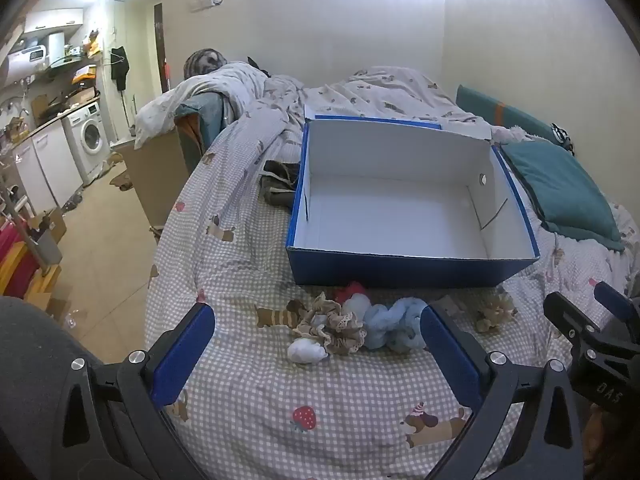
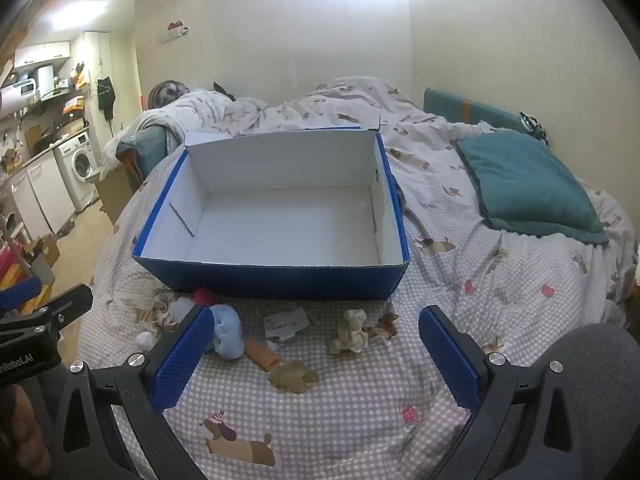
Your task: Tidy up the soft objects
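A blue box (image 1: 400, 270) with a white empty inside stands on the checked bedsheet; it also shows in the right wrist view (image 2: 280, 280). In front of it lie soft items: a light blue fluffy scrunchie (image 1: 394, 322) (image 2: 228, 334), a beige lace scrunchie (image 1: 340, 326), a red one (image 1: 350, 290) (image 2: 205, 297), a white pompom (image 1: 306, 352) (image 2: 145, 339), a cream scrunchie (image 2: 352, 332), a tan tube-like piece (image 2: 262, 354) and an olive one (image 2: 294, 376). My left gripper (image 1: 318, 354) is open, just short of the pile. My right gripper (image 2: 316, 354) is open, above the tan and olive pieces.
A teal pillow (image 2: 528, 192) lies right of the box. A paper tag (image 2: 286, 322) lies among the items. A dark cloth (image 1: 280, 186) sits left of the box. A rumpled duvet (image 1: 360, 92) fills the far bed. The bed edge drops to the floor on the left.
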A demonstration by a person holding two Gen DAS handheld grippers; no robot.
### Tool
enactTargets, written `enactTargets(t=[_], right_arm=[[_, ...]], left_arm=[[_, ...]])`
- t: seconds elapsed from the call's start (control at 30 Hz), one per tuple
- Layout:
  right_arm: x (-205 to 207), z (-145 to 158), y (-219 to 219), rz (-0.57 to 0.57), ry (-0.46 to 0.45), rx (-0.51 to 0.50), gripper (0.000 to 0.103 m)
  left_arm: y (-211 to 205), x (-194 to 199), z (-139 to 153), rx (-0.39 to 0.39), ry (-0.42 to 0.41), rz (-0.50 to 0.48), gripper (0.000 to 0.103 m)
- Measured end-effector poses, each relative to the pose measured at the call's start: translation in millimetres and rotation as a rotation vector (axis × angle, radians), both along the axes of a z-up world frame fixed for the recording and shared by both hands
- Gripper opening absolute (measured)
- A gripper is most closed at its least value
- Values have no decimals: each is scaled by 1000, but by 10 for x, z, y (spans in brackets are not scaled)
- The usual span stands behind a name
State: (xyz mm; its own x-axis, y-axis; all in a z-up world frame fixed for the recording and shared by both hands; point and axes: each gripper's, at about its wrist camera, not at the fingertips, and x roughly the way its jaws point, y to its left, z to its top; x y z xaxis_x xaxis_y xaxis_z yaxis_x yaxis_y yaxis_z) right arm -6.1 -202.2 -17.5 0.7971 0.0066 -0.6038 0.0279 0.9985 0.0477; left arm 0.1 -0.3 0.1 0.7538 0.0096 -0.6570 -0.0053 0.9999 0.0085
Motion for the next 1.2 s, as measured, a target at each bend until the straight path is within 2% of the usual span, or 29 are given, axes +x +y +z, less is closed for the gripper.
enactTargets(t=[1.2], right_arm=[[14,-16,-1,1,12,0,103]], left_arm=[[1,-8,-20,0,-3,2,103]])
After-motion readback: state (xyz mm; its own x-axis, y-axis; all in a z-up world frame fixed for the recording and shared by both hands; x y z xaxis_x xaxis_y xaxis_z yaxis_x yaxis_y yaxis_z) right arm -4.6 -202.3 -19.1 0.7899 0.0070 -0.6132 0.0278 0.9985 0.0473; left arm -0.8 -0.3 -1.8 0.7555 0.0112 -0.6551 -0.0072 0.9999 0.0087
